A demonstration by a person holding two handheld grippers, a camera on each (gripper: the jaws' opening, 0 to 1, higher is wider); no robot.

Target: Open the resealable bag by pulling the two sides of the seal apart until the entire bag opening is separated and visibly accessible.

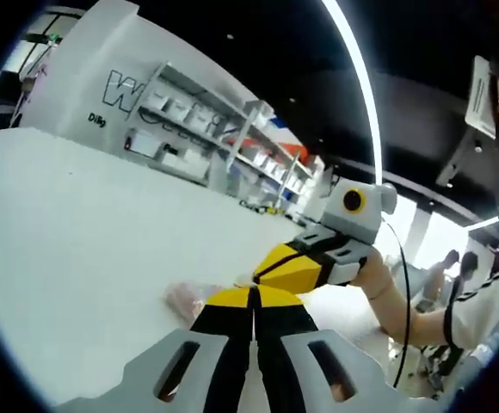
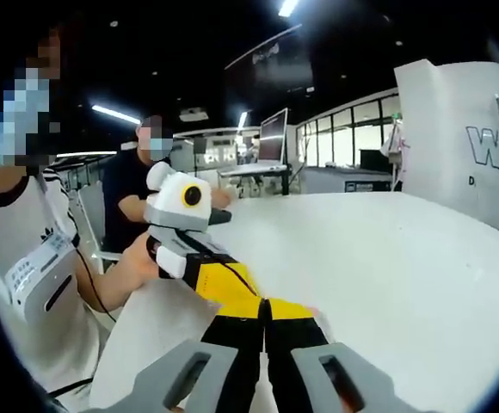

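A small, clear, pinkish resealable bag (image 1: pixel 187 301) lies on the white table (image 1: pixel 77 224), just left of my jaw tips. My left gripper (image 1: pixel 254 294), yellow and black, is shut, with the bag's edge running in between its tips. My right gripper (image 1: pixel 258 277) comes in from the right and meets it tip to tip, also shut at the bag's edge. In the right gripper view, my right gripper (image 2: pixel 265 305) is shut, and my left gripper (image 2: pixel 249 295) reaches in from the left to touch it. A sliver of the bag (image 2: pixel 315 311) shows beside the tips; the rest is hidden.
A white partition with lettering (image 1: pixel 103 86) and shelving racks (image 1: pixel 232 146) stand past the table's far edge. The person holding the grippers stands at the table's side (image 2: pixel 34 258), a cable hanging from the arm. Another person in black (image 2: pixel 133 206) sits behind.
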